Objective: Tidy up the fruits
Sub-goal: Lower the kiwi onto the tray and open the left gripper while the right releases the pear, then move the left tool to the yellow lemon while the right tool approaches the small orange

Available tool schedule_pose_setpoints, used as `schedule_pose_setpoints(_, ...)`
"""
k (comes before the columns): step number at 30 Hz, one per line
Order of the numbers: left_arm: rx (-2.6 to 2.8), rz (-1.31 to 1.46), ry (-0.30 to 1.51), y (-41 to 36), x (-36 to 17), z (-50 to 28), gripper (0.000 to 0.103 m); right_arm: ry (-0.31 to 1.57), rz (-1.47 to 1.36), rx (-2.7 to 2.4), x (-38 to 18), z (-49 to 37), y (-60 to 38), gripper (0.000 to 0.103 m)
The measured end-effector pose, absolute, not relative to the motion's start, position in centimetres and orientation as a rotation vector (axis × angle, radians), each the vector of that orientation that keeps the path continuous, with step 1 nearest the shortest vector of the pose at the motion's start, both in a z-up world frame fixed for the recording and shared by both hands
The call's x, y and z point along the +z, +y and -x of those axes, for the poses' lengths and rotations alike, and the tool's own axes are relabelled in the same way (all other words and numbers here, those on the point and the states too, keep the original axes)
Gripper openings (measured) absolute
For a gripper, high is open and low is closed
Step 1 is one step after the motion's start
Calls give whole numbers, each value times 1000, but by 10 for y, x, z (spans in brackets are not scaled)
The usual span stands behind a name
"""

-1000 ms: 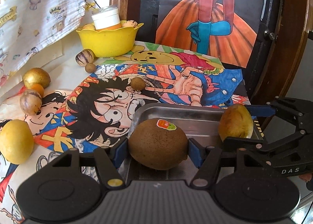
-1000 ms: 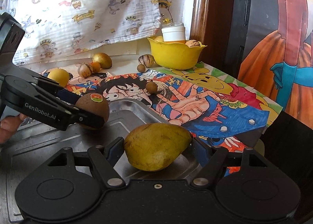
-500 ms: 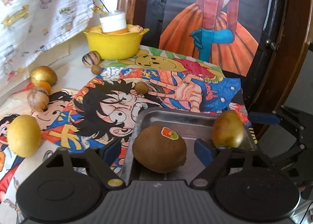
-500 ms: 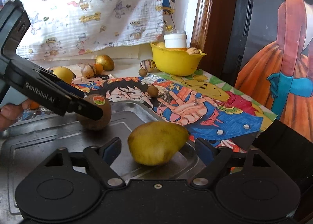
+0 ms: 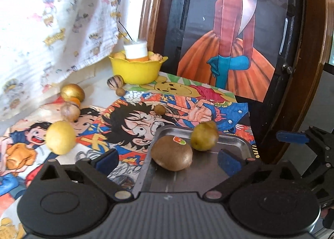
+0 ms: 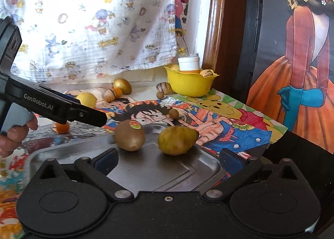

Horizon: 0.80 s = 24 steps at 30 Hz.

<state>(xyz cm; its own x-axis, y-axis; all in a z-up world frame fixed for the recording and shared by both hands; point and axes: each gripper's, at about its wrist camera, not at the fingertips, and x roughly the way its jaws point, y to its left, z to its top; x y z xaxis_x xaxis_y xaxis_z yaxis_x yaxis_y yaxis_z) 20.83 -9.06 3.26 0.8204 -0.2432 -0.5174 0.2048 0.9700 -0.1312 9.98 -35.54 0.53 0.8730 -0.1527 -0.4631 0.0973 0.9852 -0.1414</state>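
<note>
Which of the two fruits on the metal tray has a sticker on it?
The brown kiwi; the greenish-yellow fruit beside it is bare.

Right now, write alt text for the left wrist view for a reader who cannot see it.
A brown kiwi with a sticker and a greenish-yellow pear sit on a metal tray, just beyond the left gripper, whose jaws are opening with nothing between them. More fruit lies scattered on cartoon drawings, with a yellow bowl behind.

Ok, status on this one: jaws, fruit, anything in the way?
Left gripper and right gripper opening, nothing between the jaws. Kiwi and green fruit rest on the metal tray. Nothing blocking.
</note>
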Motion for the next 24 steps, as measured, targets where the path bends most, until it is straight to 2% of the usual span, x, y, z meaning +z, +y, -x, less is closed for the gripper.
schedule_pose_setpoints(24, -201, 25, 581, -48, 21, -107, 103, 575, 70, -128, 14, -41, -272, 102)
